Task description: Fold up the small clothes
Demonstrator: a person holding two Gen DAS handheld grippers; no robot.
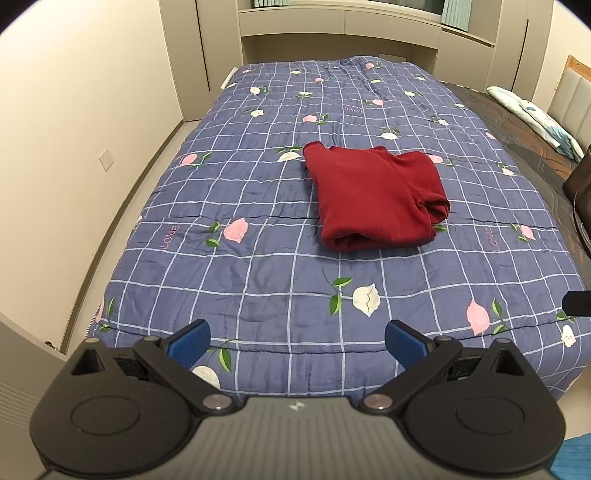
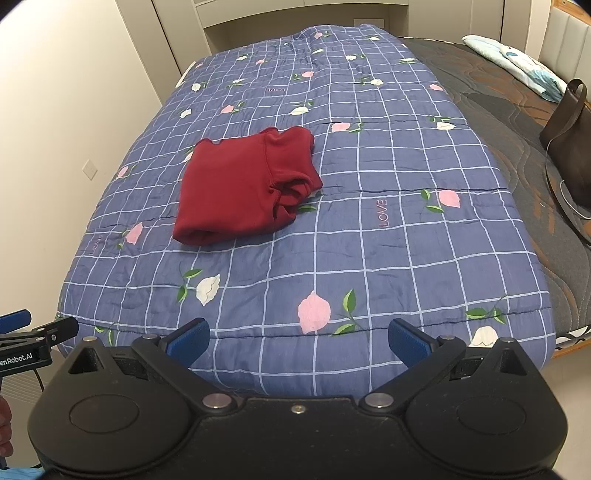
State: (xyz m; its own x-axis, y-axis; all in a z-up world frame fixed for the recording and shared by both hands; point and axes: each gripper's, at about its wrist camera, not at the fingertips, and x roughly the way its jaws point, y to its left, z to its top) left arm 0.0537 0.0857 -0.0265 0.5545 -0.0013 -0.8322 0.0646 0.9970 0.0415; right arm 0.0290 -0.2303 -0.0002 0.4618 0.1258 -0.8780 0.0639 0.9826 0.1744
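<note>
A dark red garment [image 1: 373,195] lies folded into a compact bundle on the blue checked quilt [image 1: 258,266] with flower prints, near the bed's middle. In the right wrist view the same red garment [image 2: 243,184] sits left of centre on the quilt [image 2: 369,240]. My left gripper [image 1: 297,341] is open, held back over the bed's near edge, well short of the garment, with nothing between its blue pads [image 1: 190,341]. My right gripper [image 2: 298,341] is likewise open and empty at the near edge. The left gripper's fingers [image 2: 37,332] show at the far left of the right wrist view.
A dark brown bag [image 2: 570,147] stands on the dark mattress cover [image 2: 517,122] at the right. A patterned pillow [image 2: 517,61] lies by the headboard. A cream wall [image 1: 74,147] and floor run along the bed's left side. Cabinets [image 1: 332,26] stand beyond the far end.
</note>
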